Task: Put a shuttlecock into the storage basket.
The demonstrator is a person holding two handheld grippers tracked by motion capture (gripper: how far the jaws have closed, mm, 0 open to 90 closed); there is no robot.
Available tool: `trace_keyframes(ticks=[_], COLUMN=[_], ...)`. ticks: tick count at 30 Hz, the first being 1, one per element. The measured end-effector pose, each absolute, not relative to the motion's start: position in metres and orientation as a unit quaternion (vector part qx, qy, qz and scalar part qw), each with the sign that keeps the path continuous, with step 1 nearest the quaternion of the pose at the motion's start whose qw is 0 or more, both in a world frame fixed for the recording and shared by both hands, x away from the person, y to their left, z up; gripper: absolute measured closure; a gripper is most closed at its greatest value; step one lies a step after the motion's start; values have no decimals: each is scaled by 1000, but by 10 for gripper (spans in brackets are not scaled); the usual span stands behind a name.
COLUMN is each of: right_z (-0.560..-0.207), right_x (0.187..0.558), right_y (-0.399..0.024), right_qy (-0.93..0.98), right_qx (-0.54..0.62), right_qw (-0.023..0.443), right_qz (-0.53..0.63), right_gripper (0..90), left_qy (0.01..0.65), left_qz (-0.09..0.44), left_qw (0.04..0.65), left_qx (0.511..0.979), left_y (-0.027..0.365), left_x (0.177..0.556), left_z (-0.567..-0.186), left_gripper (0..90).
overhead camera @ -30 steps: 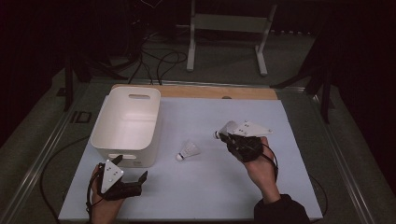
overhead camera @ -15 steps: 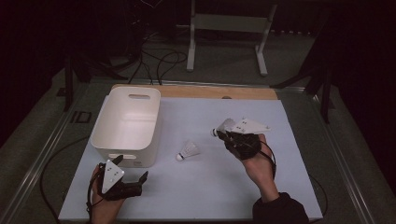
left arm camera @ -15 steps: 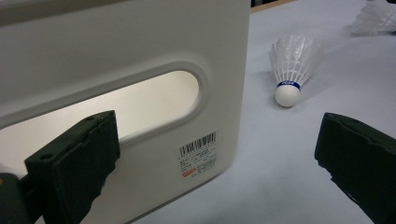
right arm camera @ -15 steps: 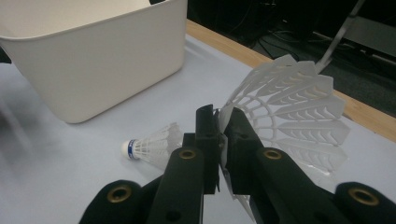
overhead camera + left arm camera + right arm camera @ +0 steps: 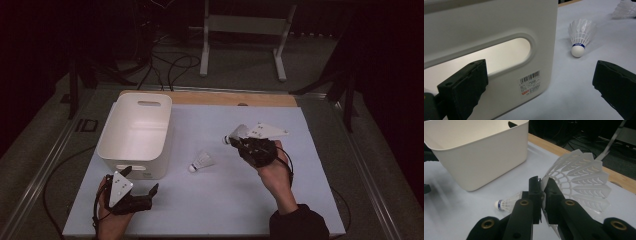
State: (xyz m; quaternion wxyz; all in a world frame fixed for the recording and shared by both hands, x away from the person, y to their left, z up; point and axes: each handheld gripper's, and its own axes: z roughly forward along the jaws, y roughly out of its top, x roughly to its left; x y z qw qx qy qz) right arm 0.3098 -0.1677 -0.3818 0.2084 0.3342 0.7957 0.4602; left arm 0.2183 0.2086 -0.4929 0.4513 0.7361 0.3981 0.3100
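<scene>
Right gripper view says it best: my right gripper (image 5: 541,195) has its jaws pinched nearly together on the thin feather skirt of a shuttlecock (image 5: 579,182), and that skirt fans out up and to the right of the jaw tips. So I'm holding it by the edge of the skirt only, not by the cork — I'd guess that's the weak point. The skirt is thin and springy, so a quick swing toward the white bin (image 5: 477,152), which sits beyond the jaws and off to their left, could let it slide out or twist in the pinch. Squeezing harder might just crease the feathers.

A second shuttlecock (image 5: 507,202) lies on the table just past my right jaws, low and a bit left, cork pointing toward the bin. If I sweep low on the way over, I could knock it rolling.

My left gripper (image 5: 541,92) has its jaws spread wide with nothing between them, parked right in front of the bin's near wall, by the handle slot. That loose shuttlecock is ahead of them, to the right. If I lunge for it carelessly, the left-hand jaw looks close enough to bump the bin and shove it — which would move my drop target mid-carry.
</scene>
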Motion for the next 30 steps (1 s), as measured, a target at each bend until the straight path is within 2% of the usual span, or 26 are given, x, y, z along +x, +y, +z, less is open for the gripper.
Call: trace_keyframes(ticks=[30], right_z=[-374], right_x=[323], right_y=[-157], right_qy=[791], right_qx=[336], right_qw=[197], right_qz=[471], right_gripper=[853], left_qy=[398], left_qz=[309], left_qw=[451], left_qx=[737], left_y=[208], left_x=[218], left_z=[-493], left_gripper=[6])
